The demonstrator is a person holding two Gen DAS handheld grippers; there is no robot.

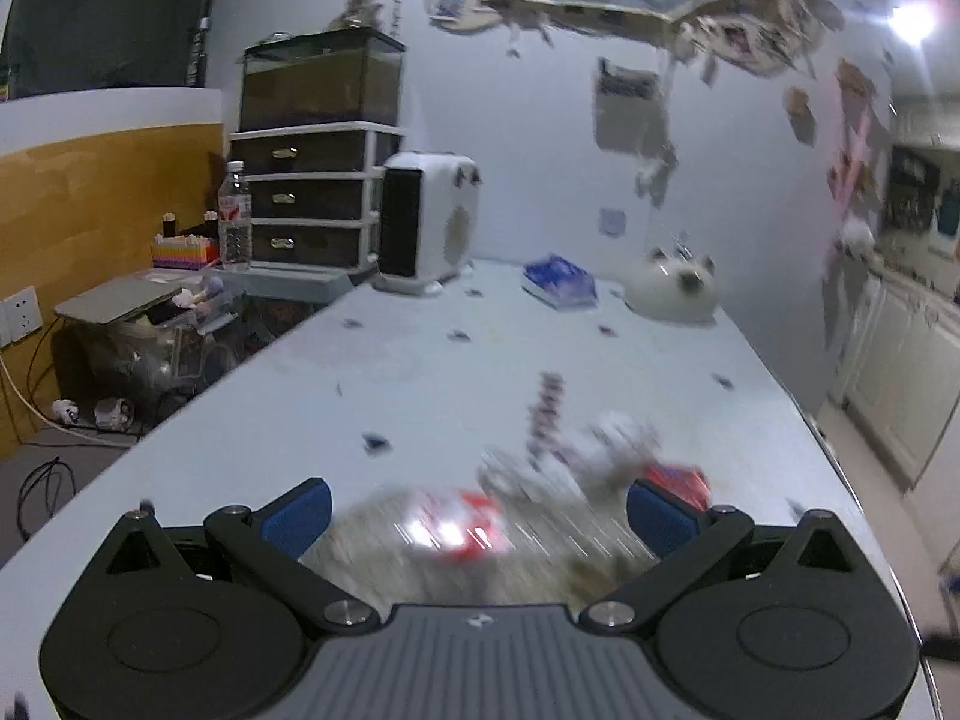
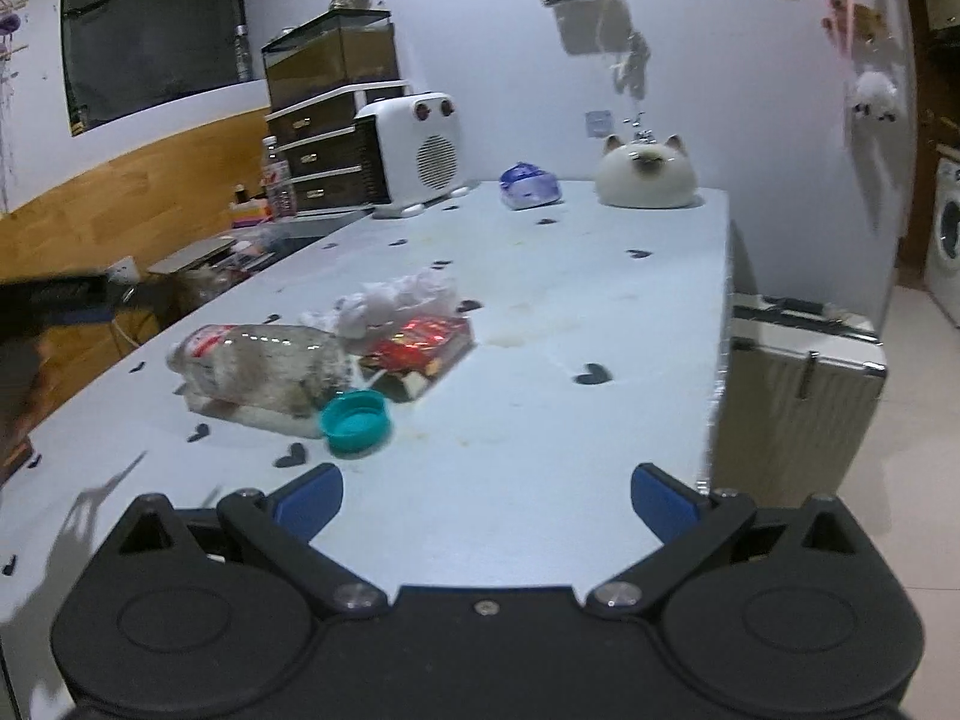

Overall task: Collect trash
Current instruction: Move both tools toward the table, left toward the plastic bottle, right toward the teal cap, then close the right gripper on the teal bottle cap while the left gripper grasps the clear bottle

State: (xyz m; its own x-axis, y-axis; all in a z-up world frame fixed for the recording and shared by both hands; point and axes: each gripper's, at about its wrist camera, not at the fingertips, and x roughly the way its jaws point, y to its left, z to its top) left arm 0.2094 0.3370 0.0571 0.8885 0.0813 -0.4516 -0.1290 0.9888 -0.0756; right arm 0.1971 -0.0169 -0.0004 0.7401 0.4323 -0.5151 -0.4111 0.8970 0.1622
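Two hand-held grippers, left (image 1: 479, 519) wide open over blurred bottle (image 1: 456, 534); right (image 2: 486, 501) wide open, empty

text: none legible | bottle label (image 2: 207, 341): blurred | red packet (image 2: 420, 339): unreadable

My left gripper (image 1: 479, 513) has its jaws spread wide, the blue pads (image 1: 298, 515) well apart with nothing clamped between them, and its view is smeared with blur. My right gripper (image 2: 486, 504) is likewise spread wide and empty, its blue fingertips (image 2: 663, 502) level and sharp in view.
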